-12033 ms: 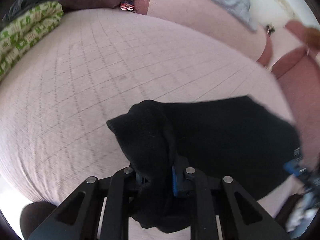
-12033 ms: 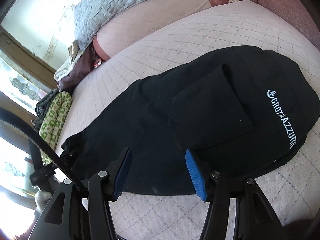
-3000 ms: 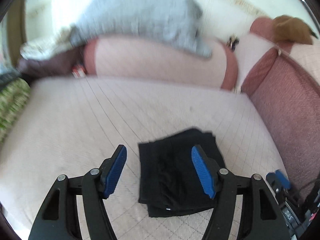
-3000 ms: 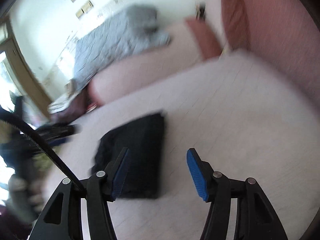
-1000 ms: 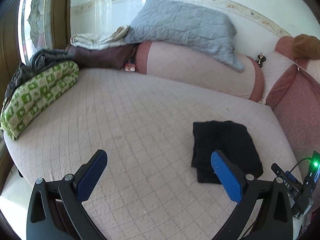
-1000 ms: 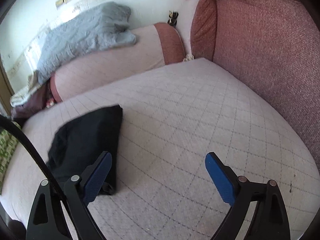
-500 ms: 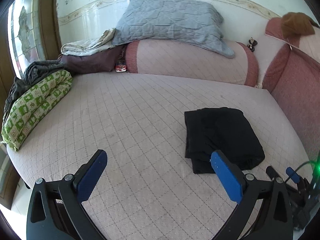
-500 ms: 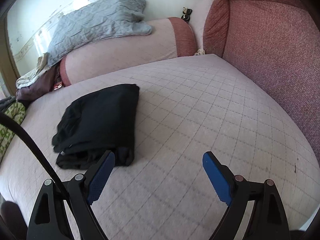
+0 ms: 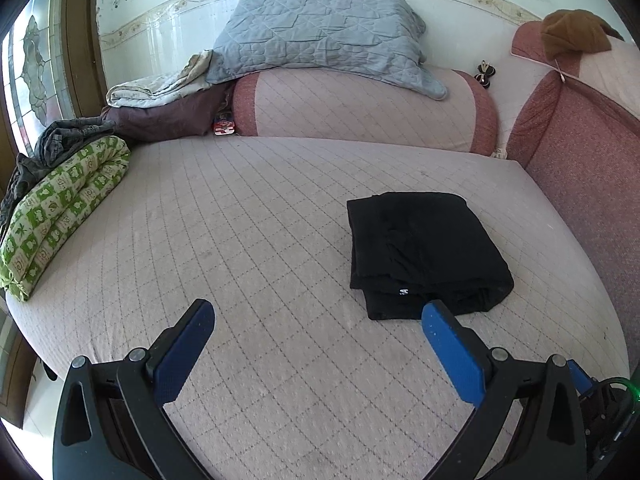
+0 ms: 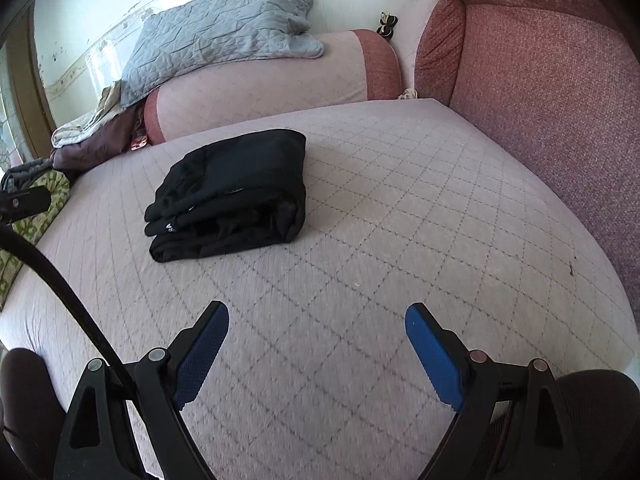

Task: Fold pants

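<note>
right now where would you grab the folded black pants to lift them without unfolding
Probably the thick folded edge of the black pants, coming in from the red backrest side. There the layers wrap into one closed roll; the opposite edge shows loose stacked layers that would likely splay.

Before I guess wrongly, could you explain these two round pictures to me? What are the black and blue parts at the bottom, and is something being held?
There is no robot here. A person carries one tool in each hand, and each tool has a wide-angle camera looking forward along its two fingers. That is why the pictures look round and bent.

One picture comes from the left hand-held gripper, the other from the right hand-held gripper. The black arms with blue pads are their fingers. Both are open and hold nothing.

They look over a pink quilted bed. On it lie the black pants, folded into a neat pile, seen in the right picture too. At the back are a grey pillow and, on the left, a green blanket.
</note>
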### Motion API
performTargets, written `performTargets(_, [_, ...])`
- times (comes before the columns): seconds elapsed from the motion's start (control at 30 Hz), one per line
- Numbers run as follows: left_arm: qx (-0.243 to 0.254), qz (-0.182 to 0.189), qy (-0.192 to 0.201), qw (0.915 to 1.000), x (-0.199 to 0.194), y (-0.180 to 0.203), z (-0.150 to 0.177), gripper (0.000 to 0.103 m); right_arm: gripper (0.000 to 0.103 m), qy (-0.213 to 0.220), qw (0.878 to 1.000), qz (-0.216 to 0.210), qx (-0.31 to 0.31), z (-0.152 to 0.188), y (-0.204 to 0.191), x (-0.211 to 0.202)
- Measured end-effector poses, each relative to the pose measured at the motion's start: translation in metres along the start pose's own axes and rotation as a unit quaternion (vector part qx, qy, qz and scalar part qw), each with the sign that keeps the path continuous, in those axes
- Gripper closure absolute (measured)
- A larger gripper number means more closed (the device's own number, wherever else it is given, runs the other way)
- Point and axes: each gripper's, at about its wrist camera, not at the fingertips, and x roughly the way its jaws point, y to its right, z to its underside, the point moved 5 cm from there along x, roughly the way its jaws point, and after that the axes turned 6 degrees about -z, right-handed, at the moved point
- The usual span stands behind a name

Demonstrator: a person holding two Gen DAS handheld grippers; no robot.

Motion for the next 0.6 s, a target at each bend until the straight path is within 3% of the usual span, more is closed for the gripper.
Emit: performTargets(0.6, [0.032, 0.011, -0.014, 0.9993, -0.001, 0.029, 0.006, 0.000, 0.009, -0.018, 1.000, -0.006, 0.016, 0.005, 0.004, 0.011])
